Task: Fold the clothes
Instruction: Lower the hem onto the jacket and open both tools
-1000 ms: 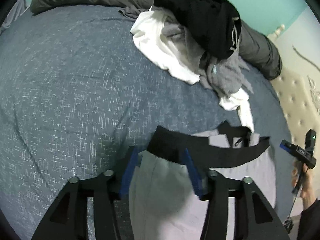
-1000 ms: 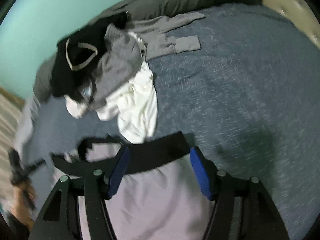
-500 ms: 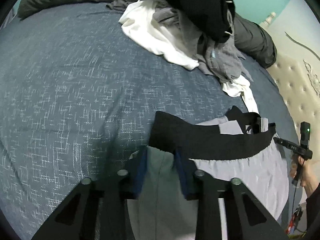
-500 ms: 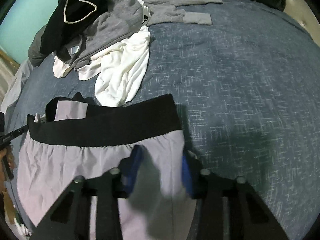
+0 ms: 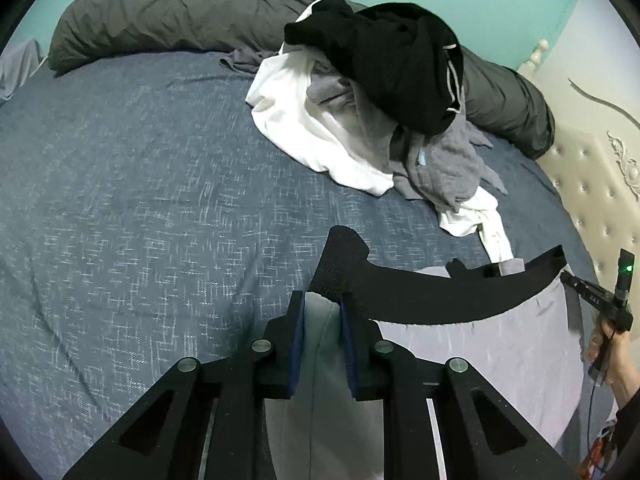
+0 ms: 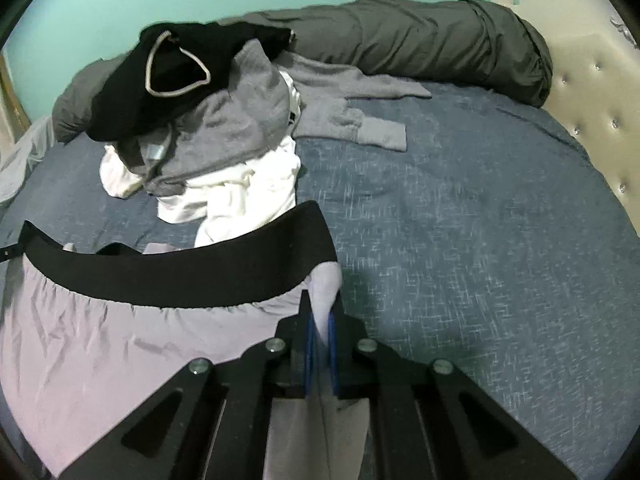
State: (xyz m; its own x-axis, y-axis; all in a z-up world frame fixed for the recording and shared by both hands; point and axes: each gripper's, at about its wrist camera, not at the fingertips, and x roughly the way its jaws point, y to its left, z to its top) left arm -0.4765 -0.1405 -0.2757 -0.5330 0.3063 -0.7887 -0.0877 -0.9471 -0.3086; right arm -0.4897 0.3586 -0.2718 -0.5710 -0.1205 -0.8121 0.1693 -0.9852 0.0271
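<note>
Pale lilac shorts [image 5: 480, 344] with a black waistband [image 5: 420, 296] hang stretched between my two grippers above a blue bed. My left gripper [image 5: 323, 312] is shut on the shorts' fabric just below one end of the waistband. My right gripper [image 6: 320, 320] is shut on the fabric at the other end; the shorts [image 6: 120, 336] and waistband [image 6: 180, 276] spread to its left. The right gripper also shows at the far right of the left wrist view [image 5: 600, 304], held by a hand.
A pile of clothes lies on the blue bed [image 5: 140, 200]: a black hoodie [image 5: 392, 60], grey garments [image 6: 240, 124] and white garments [image 5: 312, 132]. A dark grey rolled duvet [image 6: 420, 36] lies along the teal wall. A cream tufted headboard [image 6: 592, 100] is at the right.
Both grippers went from open around the shorts' top edge to shut on the fabric. The shorts now hang lifted and stretched between them.
</note>
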